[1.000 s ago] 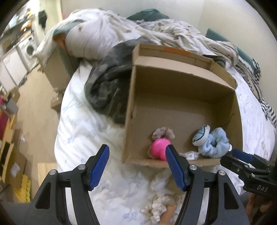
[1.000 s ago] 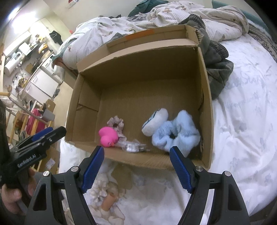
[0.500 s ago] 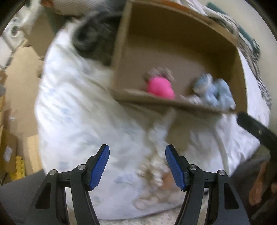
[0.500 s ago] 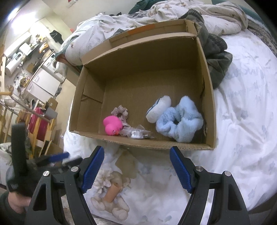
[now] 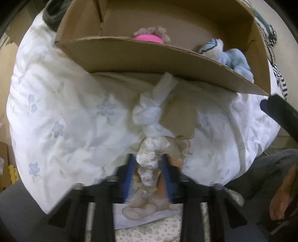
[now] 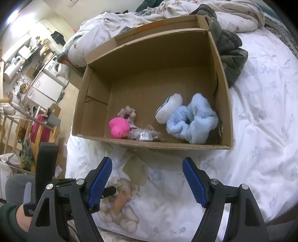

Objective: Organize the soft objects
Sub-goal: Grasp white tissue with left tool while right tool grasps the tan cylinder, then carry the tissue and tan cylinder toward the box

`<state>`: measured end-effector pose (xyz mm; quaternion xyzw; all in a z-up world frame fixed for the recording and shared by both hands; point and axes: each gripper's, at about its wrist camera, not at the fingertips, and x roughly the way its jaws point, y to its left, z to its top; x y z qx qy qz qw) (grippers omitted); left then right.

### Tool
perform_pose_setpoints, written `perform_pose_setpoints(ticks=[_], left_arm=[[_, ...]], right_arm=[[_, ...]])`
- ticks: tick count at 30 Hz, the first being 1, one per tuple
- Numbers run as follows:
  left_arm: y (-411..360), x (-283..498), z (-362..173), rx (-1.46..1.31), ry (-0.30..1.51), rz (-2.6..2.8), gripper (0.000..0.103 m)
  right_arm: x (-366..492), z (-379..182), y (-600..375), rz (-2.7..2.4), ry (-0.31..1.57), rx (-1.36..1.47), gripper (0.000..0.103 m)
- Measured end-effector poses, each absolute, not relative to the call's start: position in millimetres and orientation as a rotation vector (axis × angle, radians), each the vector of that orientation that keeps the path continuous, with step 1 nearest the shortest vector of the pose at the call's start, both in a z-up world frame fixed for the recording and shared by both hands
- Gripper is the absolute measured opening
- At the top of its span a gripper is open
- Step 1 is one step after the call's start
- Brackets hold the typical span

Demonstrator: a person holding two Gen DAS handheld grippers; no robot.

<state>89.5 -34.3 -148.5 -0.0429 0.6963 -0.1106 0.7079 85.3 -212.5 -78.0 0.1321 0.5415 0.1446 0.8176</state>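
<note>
A cardboard box lies on the bed, holding a pink rubber duck, a mauve scrunchie, a clear wrapped item, a white plush piece and a light blue fluffy scrunchie. In front of the box, a white scrunchie lies on the bedsheet. My left gripper is closed around its near end. My right gripper is open and empty, above the sheet in front of the box.
The floral sheet carries a printed teddy bear. A dark green garment and rumpled bedding lie behind the box. Floor and furniture are left of the bed.
My left gripper has dropped from over the box to the bed's front edge and closed on the white scrunchie. My right gripper has drawn back slightly and stays open.
</note>
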Motion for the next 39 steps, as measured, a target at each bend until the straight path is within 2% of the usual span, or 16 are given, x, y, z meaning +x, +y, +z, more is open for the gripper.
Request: perform_pose_setpoints(ticks=[6,10,12,14,22,24,26,28,39], left_arm=[[-8.3,97.5,-101.2,-0.177,1.415,-0.194,0.01],[14.8,100.7,-73.1,-0.216,1.319,-0.124,0.01],[25.8,104.2,-72.5,-0.252,1.308,-0.085,0.01],[37.1,106.4,-69.4,-0.269,1.309,-0.067,0.01],[38.3,112.4,-70.9,-0.265,1.315,-0.069,0.01],[34.2,111.9,-73.2,-0.265,1.318,-0.074,0.01],[32.0,112.0,-73.0,-0.263,1.319,-0.084,0.01],[30.5,111.8,-72.7,-0.254,1.319,-0.088,0.01],[28.4,106.3,-63.9,-0.229,1.283,-0.086,0.01]], right_arm=[[82.9,-91.3,-197.7,0.379,1.237,0.288,0.083],[77.8,-115.8,-183.1,0.428,1.362,0.308,0.082],[74.7,-126.2,-173.9,0.464,1.41,0.338,0.071],[72.3,-137.6,-165.0,0.492,1.461,0.392,0.052],[59.7,-180.8,-131.3,0.475,1.598,0.424,0.046],[58.9,-184.6,-126.6,0.471,1.59,0.392,0.037],[58.1,-183.5,-124.3,0.462,1.574,0.366,0.017],[57.0,-180.7,-123.4,0.47,1.562,0.357,0.011],[56.6,-124.7,-139.5,0.512,1.412,0.368,0.009]])
